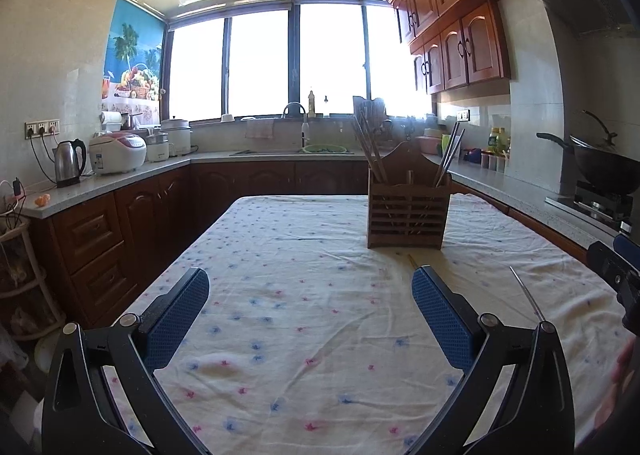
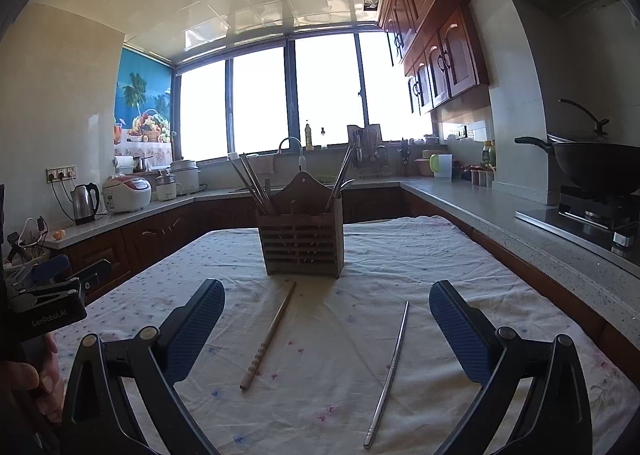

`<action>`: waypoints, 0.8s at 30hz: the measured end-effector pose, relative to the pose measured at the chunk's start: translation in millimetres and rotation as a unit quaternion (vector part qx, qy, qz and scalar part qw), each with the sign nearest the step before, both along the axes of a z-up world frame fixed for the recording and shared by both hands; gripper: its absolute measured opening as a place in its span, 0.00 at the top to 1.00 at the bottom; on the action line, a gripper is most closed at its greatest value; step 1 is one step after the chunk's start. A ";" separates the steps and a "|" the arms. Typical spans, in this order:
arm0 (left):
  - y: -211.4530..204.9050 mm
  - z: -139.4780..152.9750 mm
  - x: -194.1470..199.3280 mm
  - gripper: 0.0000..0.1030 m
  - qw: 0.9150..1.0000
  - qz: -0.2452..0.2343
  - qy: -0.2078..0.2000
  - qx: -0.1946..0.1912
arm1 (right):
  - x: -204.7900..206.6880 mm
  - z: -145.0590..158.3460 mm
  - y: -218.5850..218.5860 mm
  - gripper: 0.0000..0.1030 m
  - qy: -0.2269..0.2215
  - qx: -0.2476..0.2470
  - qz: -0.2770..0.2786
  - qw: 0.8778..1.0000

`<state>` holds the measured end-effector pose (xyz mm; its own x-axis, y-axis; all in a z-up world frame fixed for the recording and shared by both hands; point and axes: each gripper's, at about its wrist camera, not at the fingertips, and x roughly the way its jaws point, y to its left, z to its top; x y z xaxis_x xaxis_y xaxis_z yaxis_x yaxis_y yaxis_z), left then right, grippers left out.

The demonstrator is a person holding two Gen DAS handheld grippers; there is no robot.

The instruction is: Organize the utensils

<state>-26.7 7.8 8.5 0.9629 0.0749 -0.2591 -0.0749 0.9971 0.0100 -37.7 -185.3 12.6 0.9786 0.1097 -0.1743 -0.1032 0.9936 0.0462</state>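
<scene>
A slatted wooden utensil holder [image 1: 406,211] [image 2: 301,233] stands upright on the cloth-covered table, with several chopsticks leaning out of it. In the right wrist view a wooden chopstick [image 2: 269,335] and a metal chopstick [image 2: 389,373] lie loose on the cloth in front of the holder. My right gripper [image 2: 326,291] hangs open above them, both lying between its fingers' lines. My left gripper [image 1: 311,283] is open over bare cloth, left of the holder. The metal chopstick [image 1: 527,294] shows past its right finger.
The table wears a white cloth [image 1: 304,295] with small pink and blue stars. Kitchen counters ring the room: a kettle [image 1: 69,162] and rice cooker [image 1: 117,153] at left, a sink [image 1: 292,151] under the window, a wok [image 2: 596,165] on the stove at right. A hand shows at each view's edge.
</scene>
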 end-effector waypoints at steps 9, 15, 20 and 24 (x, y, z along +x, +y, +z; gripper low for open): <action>-1.3 -4.3 1.2 0.00 1.000 0.001 0.007 0.006 | 1.2 -6.8 0.0 0.00 0.005 -0.007 -0.005 1.000; -1.4 -5.2 2.4 0.00 1.000 0.000 0.010 0.006 | 2.3 -8.7 -1.8 0.00 0.010 -0.002 -0.006 1.000; -0.5 -6.4 3.7 0.00 1.000 0.001 0.012 0.004 | 2.6 -8.7 -2.2 0.00 0.010 -0.002 -0.006 1.000; -0.6 -7.0 4.9 0.00 1.000 0.001 0.014 0.004 | 2.6 -8.5 -2.5 0.00 0.010 -0.001 -0.006 1.000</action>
<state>-21.7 7.2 1.5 0.9549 0.0793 -0.2860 -0.0769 0.9968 0.0197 -35.1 -187.8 4.1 0.9762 0.0977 -0.1935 -0.0905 0.9948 0.0460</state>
